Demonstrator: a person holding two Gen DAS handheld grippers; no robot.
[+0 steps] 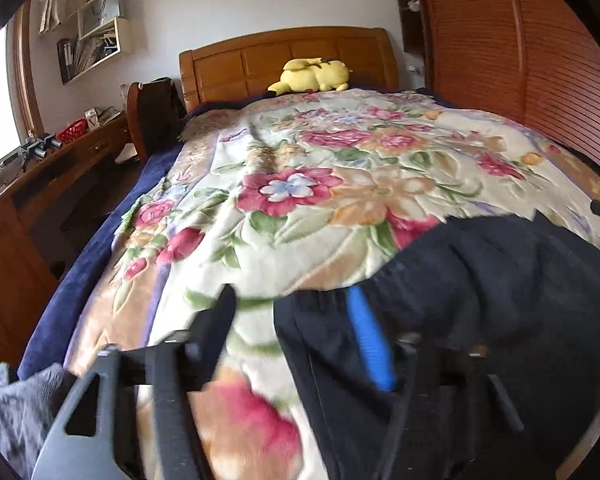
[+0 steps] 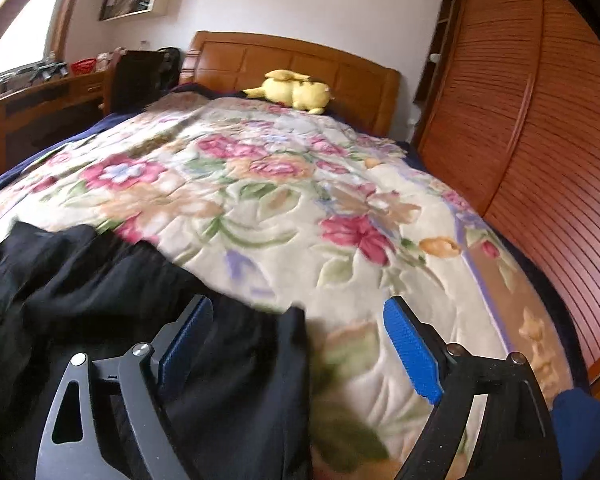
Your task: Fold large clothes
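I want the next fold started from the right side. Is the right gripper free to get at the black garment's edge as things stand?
Probably yes. The right gripper is open with nothing clamped, and the black garment lies flat on the floral blanket right at its fingers, its edge between them, nothing on top.

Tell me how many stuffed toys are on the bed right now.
1. A yellow plush toy lies at the head of the bed, against the wooden headboard. None shows elsewhere on the floral blanket, though the black garment could hide something.
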